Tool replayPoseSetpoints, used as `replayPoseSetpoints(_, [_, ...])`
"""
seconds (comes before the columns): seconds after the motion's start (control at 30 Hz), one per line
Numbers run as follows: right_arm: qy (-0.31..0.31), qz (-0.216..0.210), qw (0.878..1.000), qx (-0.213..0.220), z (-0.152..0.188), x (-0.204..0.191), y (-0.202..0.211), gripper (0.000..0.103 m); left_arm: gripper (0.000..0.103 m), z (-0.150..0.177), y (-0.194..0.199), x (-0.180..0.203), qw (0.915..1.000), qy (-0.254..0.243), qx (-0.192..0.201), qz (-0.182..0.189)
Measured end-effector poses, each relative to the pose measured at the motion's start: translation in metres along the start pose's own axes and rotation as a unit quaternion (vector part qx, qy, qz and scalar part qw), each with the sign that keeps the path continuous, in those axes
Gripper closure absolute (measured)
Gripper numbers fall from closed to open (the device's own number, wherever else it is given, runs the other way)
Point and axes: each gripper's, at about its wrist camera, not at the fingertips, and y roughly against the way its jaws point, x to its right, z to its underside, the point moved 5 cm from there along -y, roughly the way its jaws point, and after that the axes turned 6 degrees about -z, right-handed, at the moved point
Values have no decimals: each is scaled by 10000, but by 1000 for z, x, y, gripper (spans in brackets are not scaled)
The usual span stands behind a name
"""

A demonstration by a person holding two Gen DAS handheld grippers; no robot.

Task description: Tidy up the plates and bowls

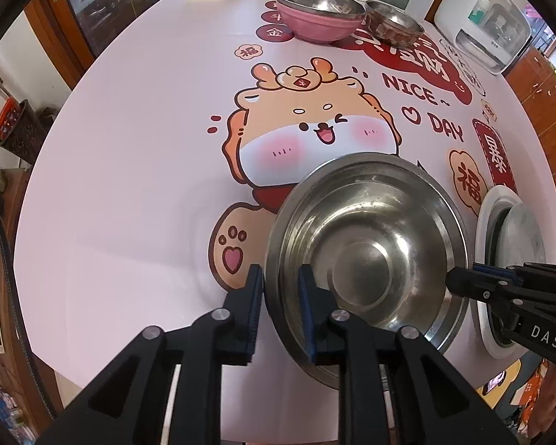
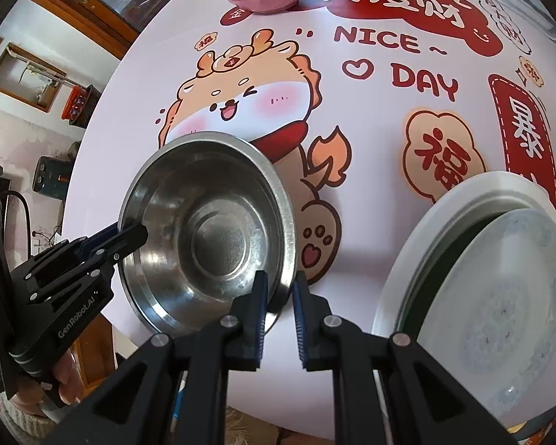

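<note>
Holding a steel bowl (image 1: 367, 222) by its rim from two sides, low and to the right in the left view, low and to the left in the right view. Sitting flat on the table (image 1: 129, 148), open side up, nothing inside.

Pinched tight on one edge by the right gripper (image 2: 280, 296), one finger inside and one outside. Straddled on the other edge by the left gripper (image 1: 280, 296), fingers a little apart and not pressing, rim loose between them. Gripped on opposite edges most likely to keep such a wide thing level and stop any tipping. Pointed steeply down to reach over the thin rim.

Just beside, at the right edge of both views, two plates (image 2: 463, 193), the top one tilted inside the white one.

Far off at the top, a pink bowl (image 1: 315, 26) with a shiny one nested in it, plus a small metal dish (image 1: 393, 26) right next to it. Probably a good home for this one, stacked with its own kind.

Looks like either a set-down or a pick-up; cannot tell which.
</note>
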Motion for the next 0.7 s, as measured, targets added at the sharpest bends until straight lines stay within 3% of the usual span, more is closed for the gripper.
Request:
replayPoseSetpoints(0.13, [30,36,10000,-3,-1,-1,0,90,66,-3,3,-3,9999,58,61,-96])
replayPoseSetpoints(0.7, [49,-40,9999,119,-1,0,12,89,51,-7,17,-2,9996,69,217,-170])
